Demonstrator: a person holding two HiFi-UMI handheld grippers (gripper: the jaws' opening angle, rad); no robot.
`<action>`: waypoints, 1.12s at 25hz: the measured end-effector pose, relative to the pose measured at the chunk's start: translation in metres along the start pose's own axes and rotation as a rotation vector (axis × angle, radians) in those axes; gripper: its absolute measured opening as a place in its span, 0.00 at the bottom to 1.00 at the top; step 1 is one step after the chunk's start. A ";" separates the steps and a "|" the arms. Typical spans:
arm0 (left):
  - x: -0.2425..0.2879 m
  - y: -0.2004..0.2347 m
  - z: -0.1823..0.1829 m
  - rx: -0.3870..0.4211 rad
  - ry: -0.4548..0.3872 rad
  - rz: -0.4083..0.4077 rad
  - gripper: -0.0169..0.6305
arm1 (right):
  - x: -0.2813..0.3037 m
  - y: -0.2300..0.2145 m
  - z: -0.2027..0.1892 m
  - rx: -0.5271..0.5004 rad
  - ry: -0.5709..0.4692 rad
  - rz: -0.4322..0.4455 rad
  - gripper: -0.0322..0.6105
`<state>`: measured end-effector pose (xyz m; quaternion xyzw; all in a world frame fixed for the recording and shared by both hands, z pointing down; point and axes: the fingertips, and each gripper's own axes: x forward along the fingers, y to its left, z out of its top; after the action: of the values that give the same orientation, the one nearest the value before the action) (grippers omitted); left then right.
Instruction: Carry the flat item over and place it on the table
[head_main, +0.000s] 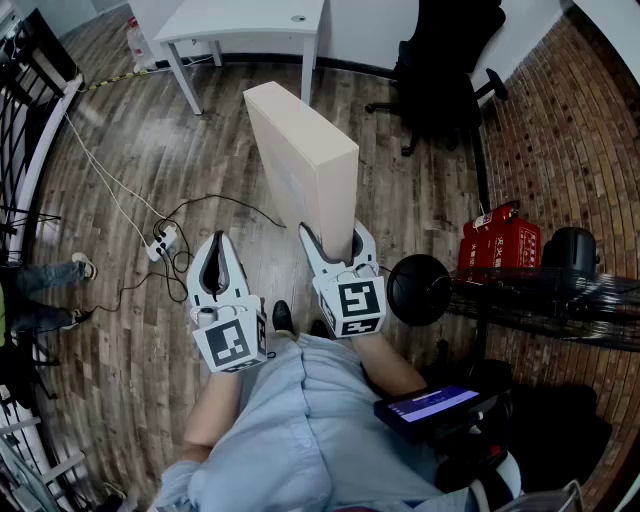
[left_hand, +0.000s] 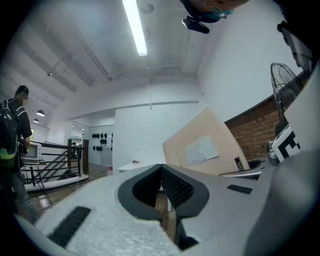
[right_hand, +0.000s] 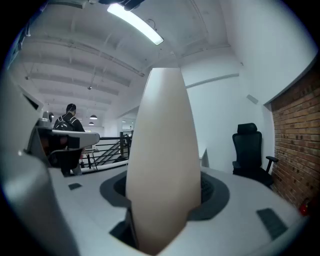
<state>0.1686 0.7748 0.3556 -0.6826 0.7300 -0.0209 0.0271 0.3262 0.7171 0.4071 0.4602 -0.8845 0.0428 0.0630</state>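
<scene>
Right gripper: I'm clamping the flat box upright, mid-carry; left gripper is hanging shut & empty. Nxt prob. needing: walking to bench, laying it flat.

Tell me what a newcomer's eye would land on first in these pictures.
A flat cardboard box is held up on edge at the centre of the head view, its near end clamped between the jaws of the right gripper. Beside it on the left, the left gripper is shut and empty. Beyond the box, a white table stands at the top edge, on a wooden floor.
</scene>
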 end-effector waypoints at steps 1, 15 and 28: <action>0.002 0.001 0.000 0.001 0.001 0.000 0.04 | 0.001 0.000 0.001 0.000 0.000 -0.001 0.46; 0.036 0.031 -0.011 0.001 0.010 -0.016 0.04 | 0.044 0.004 -0.007 0.034 0.024 -0.032 0.47; 0.090 0.101 -0.018 0.005 -0.005 -0.058 0.04 | 0.115 0.024 0.015 0.017 -0.006 -0.111 0.47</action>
<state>0.0607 0.6921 0.3659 -0.7035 0.7097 -0.0218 0.0303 0.2397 0.6356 0.4088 0.5091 -0.8575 0.0454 0.0584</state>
